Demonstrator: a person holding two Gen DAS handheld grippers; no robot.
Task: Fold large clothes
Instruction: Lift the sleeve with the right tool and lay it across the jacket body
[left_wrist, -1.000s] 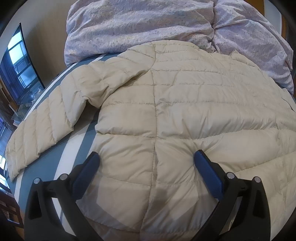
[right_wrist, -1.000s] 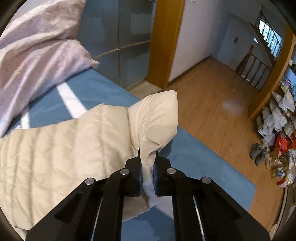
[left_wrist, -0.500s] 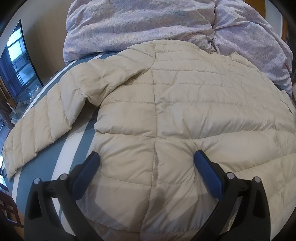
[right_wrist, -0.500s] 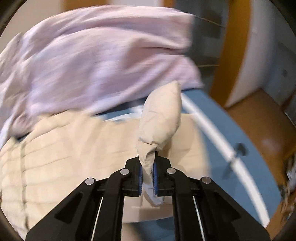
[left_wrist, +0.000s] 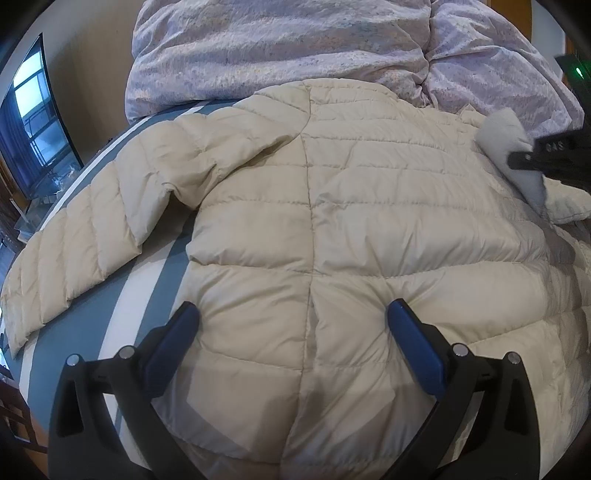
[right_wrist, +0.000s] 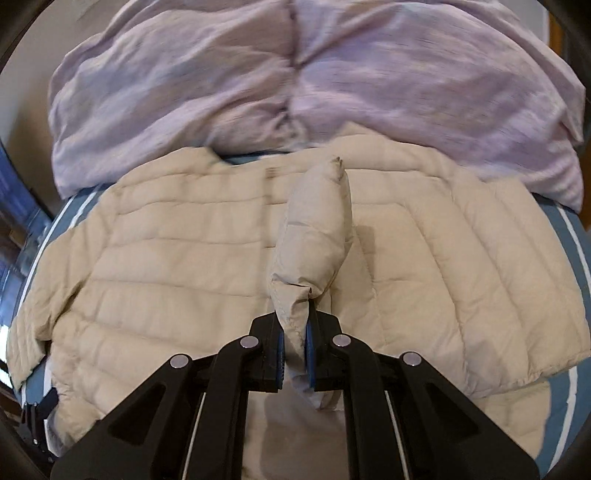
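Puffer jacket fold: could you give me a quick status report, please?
Right gripper shut on sleeve cuff, held over jacket. Left gripper open, pressing on jacket back. Lilac duvet bunched beyond the collar; fold path clear.

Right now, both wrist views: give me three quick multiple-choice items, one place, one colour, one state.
1. Where does the puffer jacket lie?
A. on the striped bed cover
B. on a chair
C. on the floor

2. What colour is the duvet behind it?
A. green
B. pale lilac
C. black

3. What state is the right hand-held gripper in?
A. wide open
B. shut on nothing
C. shut on the sleeve cuff

Key: 1 A, blue and white stripes show beside the jacket. 2 B, lilac in both views. 3 C, cuff fabric is pinched between its pads.
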